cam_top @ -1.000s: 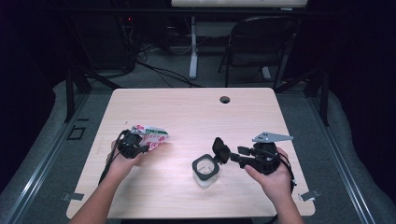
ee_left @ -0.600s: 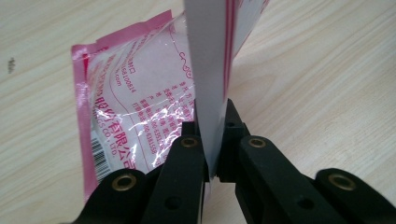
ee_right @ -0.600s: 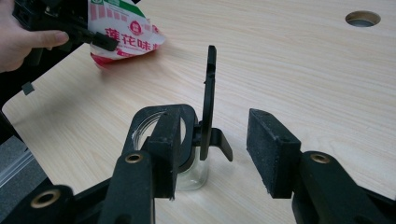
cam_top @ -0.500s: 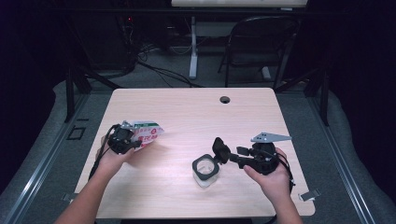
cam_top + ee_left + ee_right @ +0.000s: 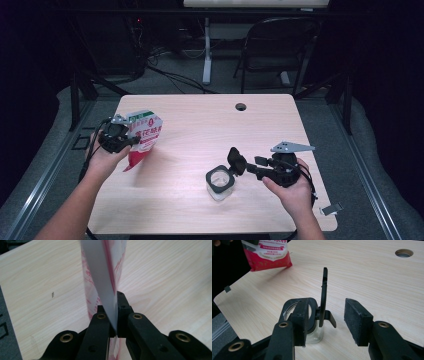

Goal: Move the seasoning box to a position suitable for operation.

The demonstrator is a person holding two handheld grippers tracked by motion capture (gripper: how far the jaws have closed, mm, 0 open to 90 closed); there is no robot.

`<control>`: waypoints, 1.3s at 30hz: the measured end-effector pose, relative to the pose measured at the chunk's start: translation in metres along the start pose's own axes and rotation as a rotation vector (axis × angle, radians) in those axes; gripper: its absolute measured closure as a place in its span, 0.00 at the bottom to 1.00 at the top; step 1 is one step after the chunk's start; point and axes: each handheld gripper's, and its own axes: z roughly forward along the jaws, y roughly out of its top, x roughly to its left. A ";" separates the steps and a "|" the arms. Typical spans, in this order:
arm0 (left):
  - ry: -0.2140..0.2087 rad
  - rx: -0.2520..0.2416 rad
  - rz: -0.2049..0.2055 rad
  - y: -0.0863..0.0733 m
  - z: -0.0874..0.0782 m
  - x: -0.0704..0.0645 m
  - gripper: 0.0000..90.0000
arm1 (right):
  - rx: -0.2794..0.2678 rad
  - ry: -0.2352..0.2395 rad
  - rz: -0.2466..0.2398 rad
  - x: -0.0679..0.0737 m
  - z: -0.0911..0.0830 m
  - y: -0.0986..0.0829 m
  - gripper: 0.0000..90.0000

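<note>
- At the left edge of the bench [image 5: 200, 120], held up off the wood: a red-and-white pouch [image 5: 142, 137], printed face toward the high camera, bottom corner hanging down toward the bench top.
- Left gripper [image 5: 116, 136] clamped on the pouch's edge, fingers [image 5: 98, 322] pressed together on the thin white film, as seen in the left gripper view.
- Blurred in that same view: the pouch rising straight up from the fingers, red print streaking its sides, pale woodgrain behind.
- Near the front of the bench, right of centre: a small clear jar [image 5: 219, 182] with a black rim, standing upright, its hinged black lid [image 5: 324, 293] flipped up and standing on edge.
- Right gripper [image 5: 239, 164] level with the jar's top, fingers [image 5: 358, 320] spread wide apart, gripping nothing.
- From the right gripper view: left finger overlapping the jar's rim, right finger well clear of it, raised lid standing between the two; possibly touching the rim, though contact hard to judge.
- Pouch and jar well apart, bare wood between them.
- Far side of the bench: a round cable hole [image 5: 241, 106].
- Beyond the bench, on the grey floor: a dark folding chair [image 5: 280, 45] and loose cables [image 5: 170, 75].
</note>
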 end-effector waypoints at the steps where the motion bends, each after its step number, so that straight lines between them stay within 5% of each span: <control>1: -0.016 0.000 0.016 0.004 -0.007 -0.004 1.00 | -0.001 -0.002 0.004 0.000 0.000 0.000 0.61; 21: -0.167 -0.041 0.148 0.026 -0.019 -0.058 1.00 | -0.017 -0.005 0.007 0.000 -0.004 0.001 0.61; 39: -0.246 -0.044 0.227 0.039 -0.024 -0.098 1.00 | -0.022 -0.008 -0.002 -0.001 -0.008 0.002 0.61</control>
